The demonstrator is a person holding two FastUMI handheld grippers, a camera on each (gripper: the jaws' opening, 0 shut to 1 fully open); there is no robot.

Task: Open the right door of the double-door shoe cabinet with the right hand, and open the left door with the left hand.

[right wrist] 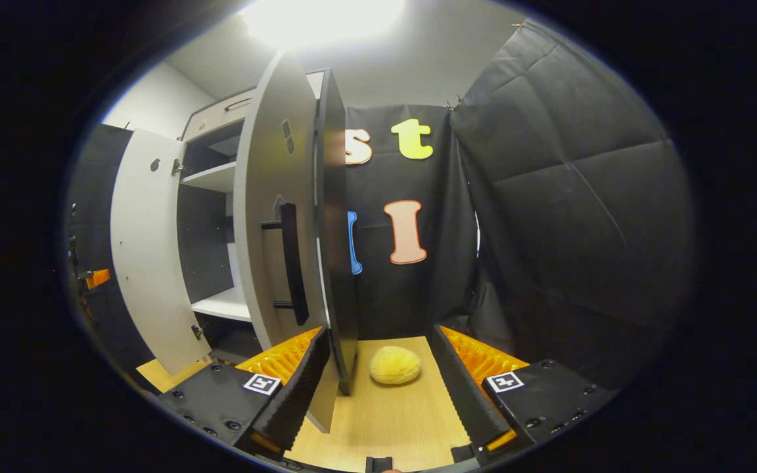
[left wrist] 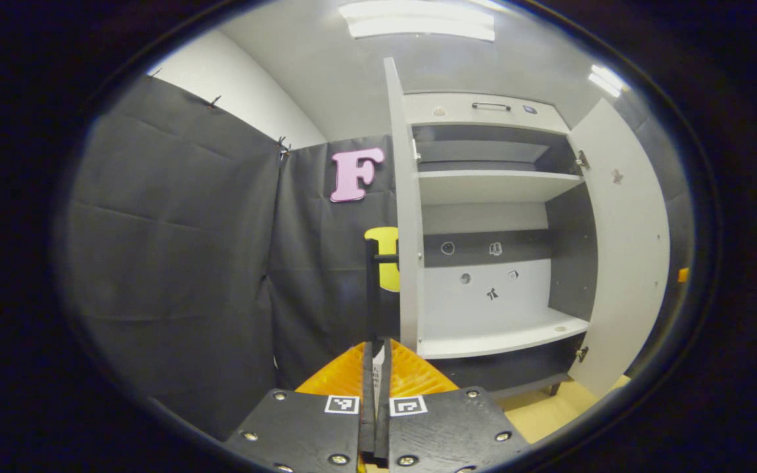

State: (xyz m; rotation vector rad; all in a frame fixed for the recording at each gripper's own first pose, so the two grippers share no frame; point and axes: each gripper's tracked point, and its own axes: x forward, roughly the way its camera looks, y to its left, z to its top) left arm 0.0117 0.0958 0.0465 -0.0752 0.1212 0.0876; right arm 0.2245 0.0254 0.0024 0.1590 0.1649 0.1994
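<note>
The shoe cabinet (left wrist: 490, 190) stands with both doors swung open, its white shelves bare. I see the left door (left wrist: 408, 217) edge-on, its black handle (left wrist: 371, 289) running down into my left gripper (left wrist: 376, 368), whose fingers are shut on the handle's lower end. The right door (left wrist: 621, 249) hangs wide open. In the right gripper view that right door (right wrist: 267, 217) shows its outer face with its black handle (right wrist: 291, 263). My right gripper (right wrist: 380, 332) is open, holding nothing, with the door's lower corner just inside its left finger (right wrist: 299, 374). The left door (right wrist: 148, 249) stands farther left.
A round yellow object (right wrist: 395, 365) lies on the wooden floor (right wrist: 385, 414) between my right gripper's fingers, beside the cabinet's dark side panel (right wrist: 334, 197). Black cloth walls (left wrist: 175, 263) close in the booth on both sides. A drawer front with a handle (left wrist: 490, 106) tops the cabinet.
</note>
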